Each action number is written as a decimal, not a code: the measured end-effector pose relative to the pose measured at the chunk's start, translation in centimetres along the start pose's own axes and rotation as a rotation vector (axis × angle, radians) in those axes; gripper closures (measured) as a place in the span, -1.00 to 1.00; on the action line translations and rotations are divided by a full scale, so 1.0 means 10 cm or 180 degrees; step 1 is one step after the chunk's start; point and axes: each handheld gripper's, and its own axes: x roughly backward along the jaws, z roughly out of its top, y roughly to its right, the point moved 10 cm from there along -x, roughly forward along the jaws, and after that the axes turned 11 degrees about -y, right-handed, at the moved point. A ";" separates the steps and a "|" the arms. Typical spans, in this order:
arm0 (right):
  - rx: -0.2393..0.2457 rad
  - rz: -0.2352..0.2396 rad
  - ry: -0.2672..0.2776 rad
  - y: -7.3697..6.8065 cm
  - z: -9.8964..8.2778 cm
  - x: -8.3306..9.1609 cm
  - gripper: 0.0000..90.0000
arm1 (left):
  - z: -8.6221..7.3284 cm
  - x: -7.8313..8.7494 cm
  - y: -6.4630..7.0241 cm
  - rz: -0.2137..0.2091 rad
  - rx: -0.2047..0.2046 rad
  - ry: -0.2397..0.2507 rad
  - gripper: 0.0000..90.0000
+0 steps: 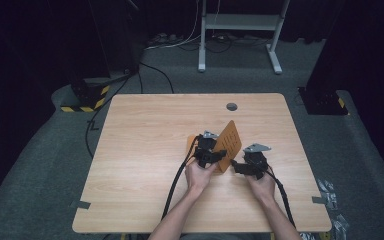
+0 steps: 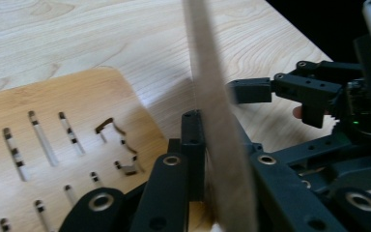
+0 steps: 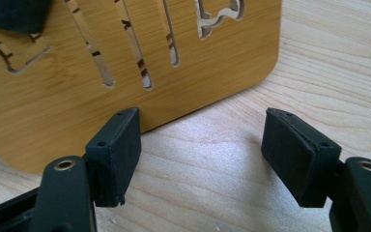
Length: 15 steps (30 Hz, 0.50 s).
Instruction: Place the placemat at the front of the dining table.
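Note:
A slotted wooden board (image 1: 228, 140) stands tilted up on edge near the middle of the table (image 1: 145, 150). My left gripper (image 1: 215, 156) is shut on its lower edge. In the left gripper view that board (image 2: 207, 72) runs edge-on between the jaws of my left gripper (image 2: 217, 130), which press on both faces. A second slotted board (image 2: 77, 87) lies flat on the table to the left, peeking out behind the standing one (image 1: 191, 142). My right gripper (image 1: 237, 167) rests just right of the standing board (image 3: 222, 63). Its jaws (image 3: 200, 150) stand open over bare wood, with nothing between them.
A dark round grommet (image 1: 231, 106) sits near the table's far edge. Cables trail from both grippers toward the near edge. On the floor, a black-and-yellow striped base (image 1: 87, 97) stands at the far left and a white frame (image 1: 240, 30) behind the table.

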 end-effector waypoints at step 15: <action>-0.0112 -0.0093 0.0008 0.12 -0.03 0.02 -0.37 | -0.02 0.10 0.08 -0.0018 -0.0129 0.0052 0.91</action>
